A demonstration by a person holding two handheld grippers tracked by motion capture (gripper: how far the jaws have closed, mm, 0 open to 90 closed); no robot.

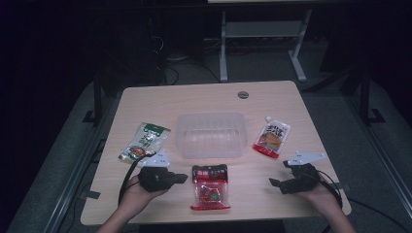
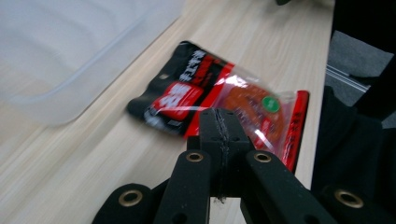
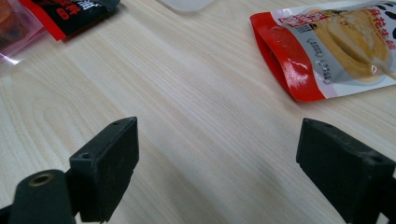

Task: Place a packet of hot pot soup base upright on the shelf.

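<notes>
Left gripper (image 1: pixel 182 178) fingers (image 2: pixel 211 135) pressed together, seemingly empty; right gripper (image 1: pixel 273 183) fingers spread wide.

The red-and-black snack packet (image 1: pixel 210 186) lies flat on the desk, just in front of the clear tub (image 1: pixel 211 135), its clear window showing reddish food.

It looked like a lab: a pale wooden table (image 1: pixel 272 99) stood on grey carpet in a dark room, with cables (image 1: pixel 170 68) and a white desk frame (image 1: pixel 223 53) behind it.
</notes>
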